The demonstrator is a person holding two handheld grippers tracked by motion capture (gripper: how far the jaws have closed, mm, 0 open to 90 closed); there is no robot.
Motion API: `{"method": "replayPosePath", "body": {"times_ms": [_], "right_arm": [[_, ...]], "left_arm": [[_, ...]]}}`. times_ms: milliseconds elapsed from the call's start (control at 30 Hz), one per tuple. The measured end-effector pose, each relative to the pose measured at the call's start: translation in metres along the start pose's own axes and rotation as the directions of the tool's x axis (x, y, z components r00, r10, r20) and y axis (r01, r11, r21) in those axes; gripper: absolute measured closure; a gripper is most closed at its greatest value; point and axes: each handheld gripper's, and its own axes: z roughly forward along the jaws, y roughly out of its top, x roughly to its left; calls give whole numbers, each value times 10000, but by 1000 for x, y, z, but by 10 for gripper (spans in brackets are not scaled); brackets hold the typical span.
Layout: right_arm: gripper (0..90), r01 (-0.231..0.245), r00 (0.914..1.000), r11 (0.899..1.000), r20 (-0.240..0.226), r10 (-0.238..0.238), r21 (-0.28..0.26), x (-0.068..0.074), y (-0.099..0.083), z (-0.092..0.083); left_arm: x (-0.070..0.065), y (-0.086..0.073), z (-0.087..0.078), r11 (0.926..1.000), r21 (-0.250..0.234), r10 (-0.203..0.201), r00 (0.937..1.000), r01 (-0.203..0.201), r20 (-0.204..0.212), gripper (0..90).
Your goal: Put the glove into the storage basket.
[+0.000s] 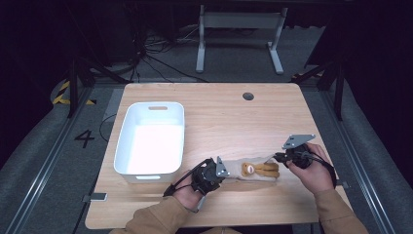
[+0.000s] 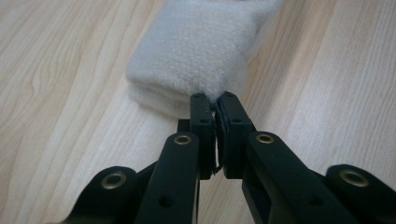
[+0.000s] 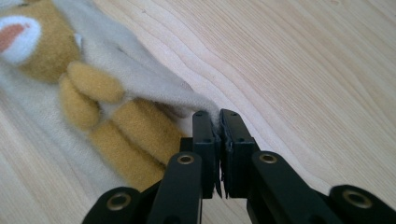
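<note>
The high view looks forward and down from above the person's side, taking in the whole wooden table (image 1: 219, 117), the white tub (image 1: 151, 139) at left, and the floor and a table frame beyond the far edge. Both forearms enter at the near edge.

The left gripper view sits very close, just behind the left gripper (image 2: 215, 100), aimed low along its jaws across the tabletop at the plain end of the fleece cloth (image 2: 196, 51).

The right gripper view rides equally close behind the right gripper (image 3: 219, 116), facing the cloth's bear-patterned end.

All three views share that cloth (image 1: 253, 169) and the wood around it.
</note>
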Motion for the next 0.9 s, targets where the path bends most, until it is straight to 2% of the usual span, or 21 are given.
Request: {"method": "replayPosePath", "body": {"times_ms": [300,433,533,567,667,767,833,900], "right_arm": [[860,-108,9999,9994,38,110,-343,-2,4,5],[858,-261,9997,9995,-44,261,-203,-3,4,13],[850,-348,9993,9994,-146,347,-67,-3,1,18],[842,-399,9990,9992,-214,399,13,-4,0,20],[776,-358,9990,9990,-267,365,263,-4,-3,22],[716,-375,9990,9989,-226,382,298,-5,-7,20],[716,-479,9987,9986,-181,482,214,-6,-10,17],[724,-511,9987,9985,-71,512,179,-8,-14,14]], "left_arm": [[-4,-2,-4,9999,-11,133,9993,-134,-339,865],[-6,-3,-3,9997,115,206,9996,-204,-181,864],[-6,-3,3,9988,470,158,9998,-162,89,856],[-6,-4,5,9987,456,211,9996,-218,160,852],[-3,-5,4,9985,549,27,9989,-52,460,830],[0,-6,2,9988,438,-250,9952,209,944,695],[1,-7,0,9986,380,-406,9903,359,1327,629],[1,-8,-3,9984,288,-516,9876,479,1480,599]]}}
